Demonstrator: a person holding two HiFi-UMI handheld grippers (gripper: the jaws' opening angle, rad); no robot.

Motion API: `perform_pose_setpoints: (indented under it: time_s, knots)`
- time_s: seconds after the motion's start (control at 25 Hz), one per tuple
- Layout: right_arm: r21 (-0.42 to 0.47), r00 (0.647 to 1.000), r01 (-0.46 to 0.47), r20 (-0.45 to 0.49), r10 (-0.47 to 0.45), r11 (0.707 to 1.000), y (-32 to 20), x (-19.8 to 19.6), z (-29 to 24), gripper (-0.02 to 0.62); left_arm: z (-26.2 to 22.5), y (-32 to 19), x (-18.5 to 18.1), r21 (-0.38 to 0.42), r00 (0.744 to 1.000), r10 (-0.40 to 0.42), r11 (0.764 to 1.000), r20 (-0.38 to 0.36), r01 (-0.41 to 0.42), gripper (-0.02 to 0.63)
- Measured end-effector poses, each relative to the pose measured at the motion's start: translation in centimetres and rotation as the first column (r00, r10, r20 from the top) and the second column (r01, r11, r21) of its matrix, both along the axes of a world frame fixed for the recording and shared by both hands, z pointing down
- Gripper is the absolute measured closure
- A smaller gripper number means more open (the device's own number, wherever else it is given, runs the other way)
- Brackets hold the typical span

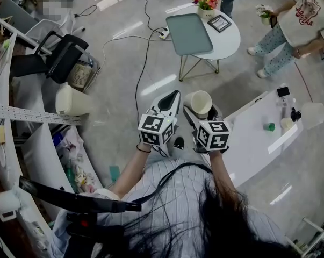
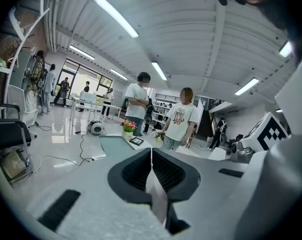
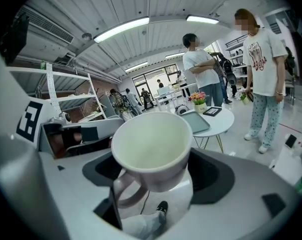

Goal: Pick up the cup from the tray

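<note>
"What's my left hand doing?"

"Your left gripper [image 2: 151,160] has its jaws pressed together with nothing between them. It's held just beside the right one."

"And the cup?"

"It's in your right gripper [image 3: 151,184]. The jaws are spread wide and clamped on the white mug [image 3: 149,144], with its mouth tipped back toward you and its handle low on the left. The grey tray [image 1: 189,33] sits bare on the round table [image 1: 226,39], well ahead of you. I'd judge the lift done."
</note>
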State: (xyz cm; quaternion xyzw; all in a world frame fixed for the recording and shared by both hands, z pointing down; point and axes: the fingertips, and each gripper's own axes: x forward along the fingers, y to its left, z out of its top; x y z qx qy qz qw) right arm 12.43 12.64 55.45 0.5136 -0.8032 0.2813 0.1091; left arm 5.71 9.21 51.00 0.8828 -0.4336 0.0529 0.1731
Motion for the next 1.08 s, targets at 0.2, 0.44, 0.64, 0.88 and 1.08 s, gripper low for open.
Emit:
perform_pose_setpoints:
  time_s: [0.2,0.44,0.64,0.88,1.08]
  knots:
    - [0.012,1.000,0.003,0.012,-0.003,1.000,1.3,-0.1,-0.4,0.206,-0.2,1.6,-0.2,0.008,1.000,-0.003,1.000,0.011,0.003,0.586]
    - [0.034,1.000,0.015,0.017,-0.015,0.999,1.9,-0.8,-1.1,0.206,-0.7,2.6,-0.7,0.031,1.000,-0.009,0.999,0.012,0.009,0.586]
    - [0.040,0.999,0.040,0.009,-0.040,0.998,2.4,-1.2,-1.3,0.206,-0.7,2.9,-1.2,0.031,0.999,-0.039,0.999,-0.005,0.039,0.586]
    - [0.036,0.999,0.042,0.009,-0.042,0.998,2.9,-0.2,-1.4,0.206,-0.9,3.1,-0.6,0.036,0.999,-0.047,0.998,-0.009,0.047,0.586]
    - [0.038,1.000,0.000,0.013,0.000,0.999,3.1,1.4,-1.9,0.206,-1.3,2.9,0.8,0.039,1.000,-0.017,0.999,-0.004,0.017,0.586]
